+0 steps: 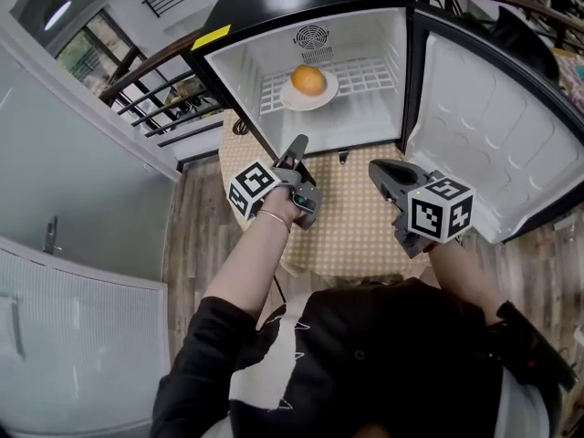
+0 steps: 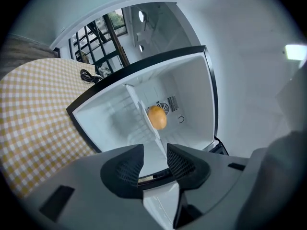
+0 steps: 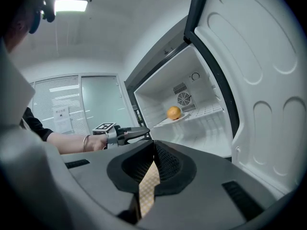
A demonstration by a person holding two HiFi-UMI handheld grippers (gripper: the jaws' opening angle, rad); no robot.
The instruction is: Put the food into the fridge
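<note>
Head view: the orange (image 1: 309, 80) is round, with smooth yellow-orange skin. It sits on a white plate (image 1: 290, 101) on the wire shelf (image 1: 370, 76) inside the fridge (image 1: 365, 26). The door (image 1: 484, 135) is swung wide to the right. The fridge stands on a check-cloth table (image 1: 351, 217). My left gripper (image 1: 298, 146) and right gripper (image 1: 376, 168) hang over the cloth in front of the fridge, well apart from the plate.

Left gripper view: jaws spread, nothing between them. The orange (image 2: 157, 117) shows beyond the gap. A black cable (image 2: 88, 75) lies on the cloth beside the fridge.

Right gripper view: jaws pressed together, empty. The orange (image 3: 173, 112) is on its plate straight ahead. The left gripper (image 3: 132, 133) is off to the left and the door (image 3: 259, 95) close on the right.
</note>
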